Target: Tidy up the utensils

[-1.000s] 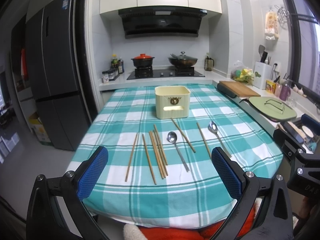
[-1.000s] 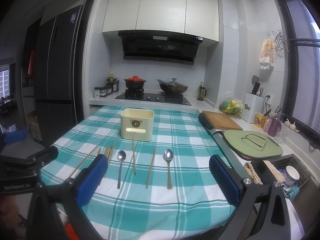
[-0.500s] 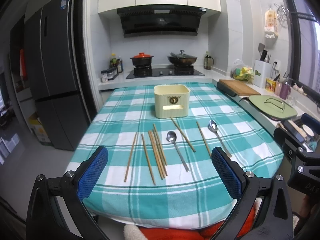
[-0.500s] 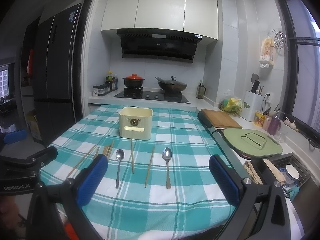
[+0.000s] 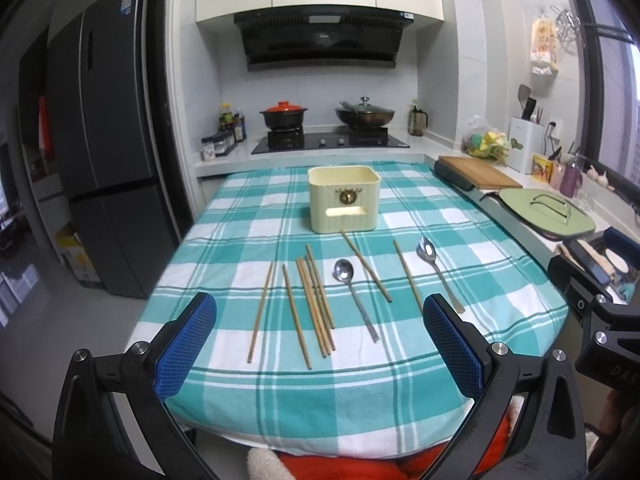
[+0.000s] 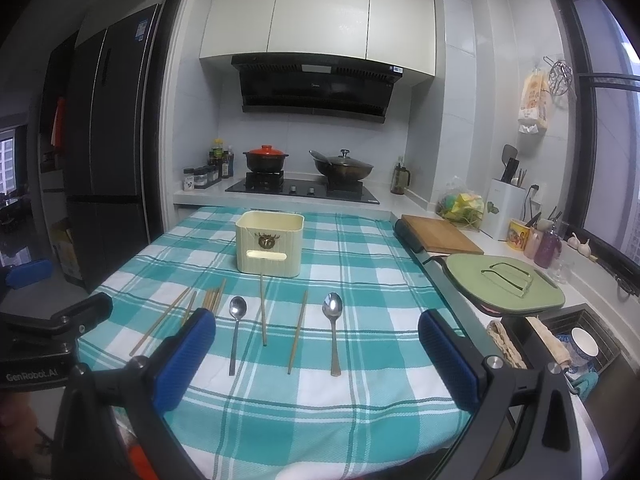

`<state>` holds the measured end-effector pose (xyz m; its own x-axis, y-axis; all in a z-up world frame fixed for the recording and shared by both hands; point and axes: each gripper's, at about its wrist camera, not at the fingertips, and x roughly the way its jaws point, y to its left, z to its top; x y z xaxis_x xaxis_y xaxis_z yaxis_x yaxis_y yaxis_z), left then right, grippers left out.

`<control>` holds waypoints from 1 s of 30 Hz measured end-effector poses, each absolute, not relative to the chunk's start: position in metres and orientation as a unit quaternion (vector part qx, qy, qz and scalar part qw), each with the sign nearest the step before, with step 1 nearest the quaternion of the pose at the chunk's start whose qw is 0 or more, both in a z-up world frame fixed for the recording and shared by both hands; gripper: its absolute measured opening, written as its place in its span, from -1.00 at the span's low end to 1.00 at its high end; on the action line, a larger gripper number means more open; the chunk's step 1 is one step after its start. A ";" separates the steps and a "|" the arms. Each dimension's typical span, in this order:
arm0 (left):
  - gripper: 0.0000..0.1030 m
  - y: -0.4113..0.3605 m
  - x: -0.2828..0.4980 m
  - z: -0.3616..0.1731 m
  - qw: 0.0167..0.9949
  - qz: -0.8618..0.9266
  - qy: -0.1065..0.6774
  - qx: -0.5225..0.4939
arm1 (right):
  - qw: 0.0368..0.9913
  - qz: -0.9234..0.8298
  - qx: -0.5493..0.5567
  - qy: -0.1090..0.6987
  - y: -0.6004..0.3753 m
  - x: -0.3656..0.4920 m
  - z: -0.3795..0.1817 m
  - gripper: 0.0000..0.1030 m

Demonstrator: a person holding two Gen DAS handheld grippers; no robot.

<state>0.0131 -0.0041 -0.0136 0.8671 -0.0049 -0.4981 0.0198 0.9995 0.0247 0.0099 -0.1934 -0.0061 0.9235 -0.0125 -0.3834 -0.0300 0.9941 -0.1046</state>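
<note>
Two spoons (image 5: 354, 297) and loose chopsticks (image 5: 313, 302) unmoved on the worktop (image 5: 500, 280) since a second ago, short of the cream holder (image 5: 344, 198). Left gripper (image 5: 320, 344) and right gripper (image 6: 316, 354): both spread wide, empty. Nothing sorted yet.

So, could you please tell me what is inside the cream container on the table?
Only the upper inner walls of the cream container show, with nothing rising above its rim. Its front wall hides the floor, so small contents cannot be ruled out.
</note>
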 end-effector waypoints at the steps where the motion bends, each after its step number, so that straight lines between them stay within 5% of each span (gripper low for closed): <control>1: 0.99 -0.004 0.014 -0.013 0.966 -0.006 0.259 0.013 | 0.979 0.005 -0.054 0.196 -0.193 0.010 -0.006 1.00; 30: 1.00 0.017 0.057 -0.033 0.952 0.035 0.302 0.009 | 0.958 -0.049 -0.085 0.268 -0.198 0.059 -0.036 1.00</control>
<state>0.0571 0.0167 -0.0333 0.8147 0.0713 -0.5756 -0.0602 0.9975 0.0382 0.0585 -0.1977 -0.0361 0.8513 -0.1405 -0.5055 0.0489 0.9805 -0.1903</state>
